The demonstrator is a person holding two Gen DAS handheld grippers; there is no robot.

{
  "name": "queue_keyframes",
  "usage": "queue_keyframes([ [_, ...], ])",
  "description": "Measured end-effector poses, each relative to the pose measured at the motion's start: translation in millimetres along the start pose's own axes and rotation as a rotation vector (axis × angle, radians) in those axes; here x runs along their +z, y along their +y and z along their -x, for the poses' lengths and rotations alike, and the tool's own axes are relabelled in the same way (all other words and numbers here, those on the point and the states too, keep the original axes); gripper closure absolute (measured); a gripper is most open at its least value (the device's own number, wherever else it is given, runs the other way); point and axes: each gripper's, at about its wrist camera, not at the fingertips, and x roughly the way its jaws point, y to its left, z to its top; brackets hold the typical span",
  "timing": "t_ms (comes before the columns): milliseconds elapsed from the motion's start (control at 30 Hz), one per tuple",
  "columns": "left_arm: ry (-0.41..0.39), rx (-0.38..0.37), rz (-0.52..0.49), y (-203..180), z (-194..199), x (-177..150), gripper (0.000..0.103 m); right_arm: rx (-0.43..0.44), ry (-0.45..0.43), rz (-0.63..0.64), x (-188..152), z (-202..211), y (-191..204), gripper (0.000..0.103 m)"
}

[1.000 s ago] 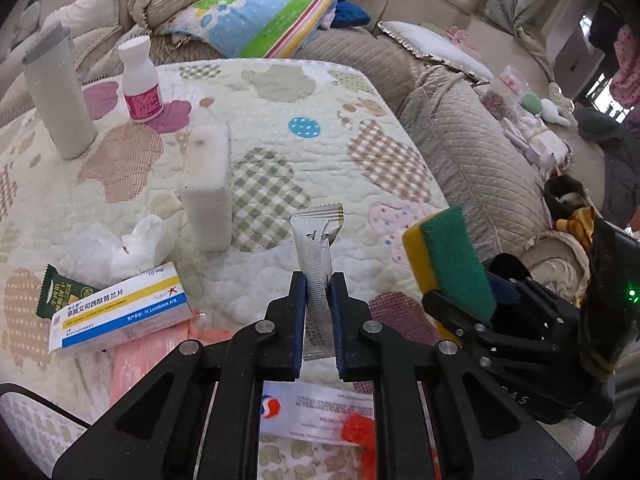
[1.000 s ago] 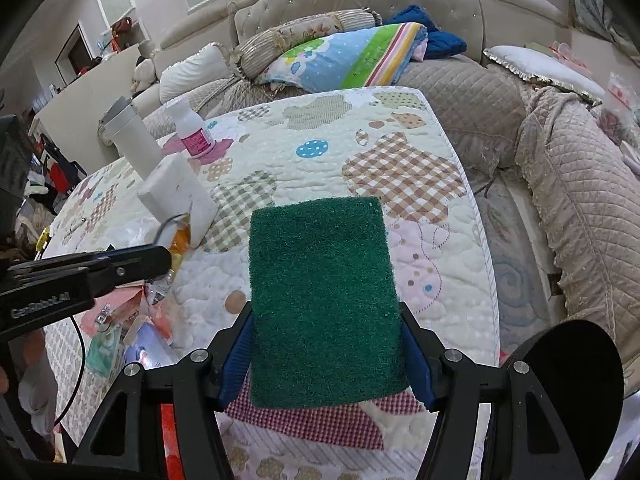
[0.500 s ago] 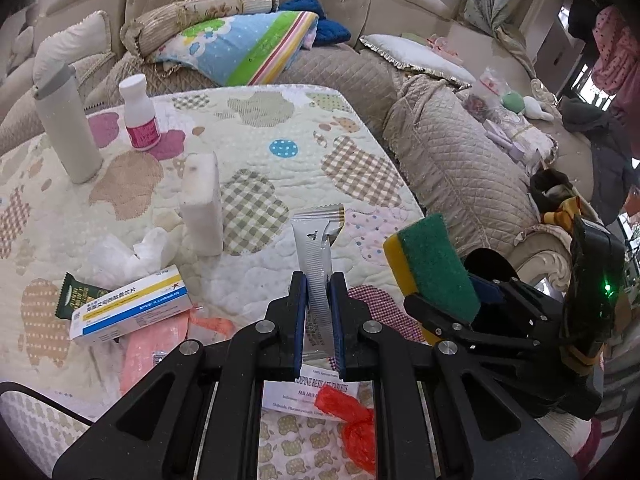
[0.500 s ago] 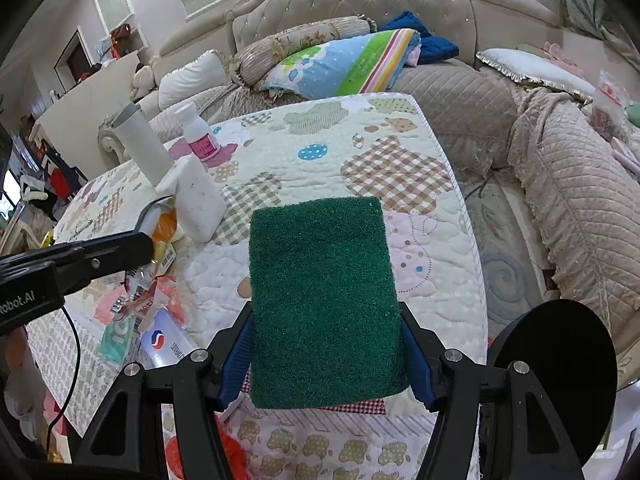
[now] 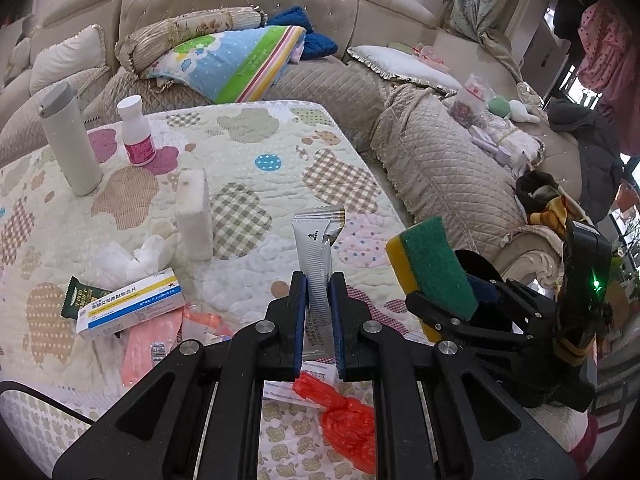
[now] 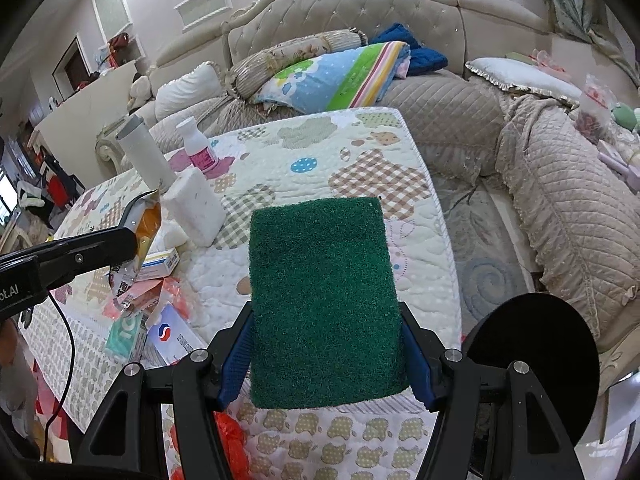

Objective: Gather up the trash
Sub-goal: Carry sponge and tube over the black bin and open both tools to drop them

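My left gripper [image 5: 319, 284] is shut on a silver sachet wrapper [image 5: 316, 240] that stands up between its blue pads, lifted above the quilted table [image 5: 280, 160]. The same wrapper [image 6: 140, 236] shows orange from the right wrist view, pinched in the left gripper [image 6: 134, 240]. My right gripper [image 6: 326, 344] is shut on a green and yellow scouring sponge [image 6: 320, 296]; that sponge [image 5: 432, 264] sits to the right of the left gripper. More litter lies on the table near me: a medicine box [image 5: 132, 306], crumpled tissue [image 5: 128, 260], a green wrapper [image 5: 78, 296], pink packets [image 5: 148, 340] and a red plastic scrap [image 5: 344, 416].
A white flask [image 5: 70, 140], a pink-labelled bottle [image 5: 136, 132] and a white block [image 5: 194, 216] stand on the table. A quilted sofa [image 5: 440, 168] with pillows wraps the far and right sides. A round black bin [image 6: 532, 364] sits low right, past the table edge.
Both grippers have risen and drawn back from the table with the wrapper and the sponge still gripped. More near-edge litter and the red scrap have come into view.
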Motion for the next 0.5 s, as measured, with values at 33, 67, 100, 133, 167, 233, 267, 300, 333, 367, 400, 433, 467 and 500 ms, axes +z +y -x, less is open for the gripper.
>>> queue_keyframes([
  [33,-0.002,-0.001,-0.002,-2,2,0,0.094,-0.003,-0.004,0.000,0,2,-1,0.040],
  [67,-0.003,-0.001,-0.003,-3,3,-1,0.094,-0.005,-0.005,0.001,-1,3,-2,0.040],
  [100,-0.006,-0.002,-0.005,-4,6,-1,0.094,-0.006,-0.009,0.002,-1,5,-3,0.040],
  [133,-0.009,-0.003,-0.006,-6,8,-1,0.094,-0.008,-0.010,0.002,-3,7,-5,0.040],
  [167,-0.013,-0.005,-0.008,-7,11,-1,0.094,-0.010,-0.010,0.002,-3,8,-6,0.040],
  [233,-0.019,-0.009,-0.013,-12,16,-2,0.094,-0.019,-0.009,-0.001,-6,10,-13,0.040],
  [267,-0.021,-0.012,-0.014,-13,17,-1,0.094,-0.024,-0.007,-0.004,-7,11,-16,0.040],
  [300,-0.023,-0.017,-0.016,-16,19,-2,0.094,-0.027,-0.006,-0.006,-8,11,-18,0.040],
  [333,-0.024,-0.020,-0.019,-19,20,-2,0.094,-0.036,-0.002,-0.009,-9,12,-23,0.040],
  [367,-0.024,-0.026,-0.023,-22,21,-2,0.094,-0.041,0.000,-0.011,-10,13,-26,0.040],
  [400,-0.023,-0.030,-0.026,-25,21,-2,0.094,-0.050,0.003,-0.018,-11,14,-32,0.040],
  [433,-0.021,-0.035,-0.030,-28,21,-2,0.094,-0.054,0.005,-0.024,-12,15,-35,0.040],
  [467,-0.019,-0.039,-0.035,-32,21,-2,0.094,-0.059,0.006,-0.033,-12,16,-40,0.040],
  [500,-0.018,-0.044,-0.042,-37,21,-2,0.094,-0.061,0.006,-0.037,-12,17,-43,0.040],
])
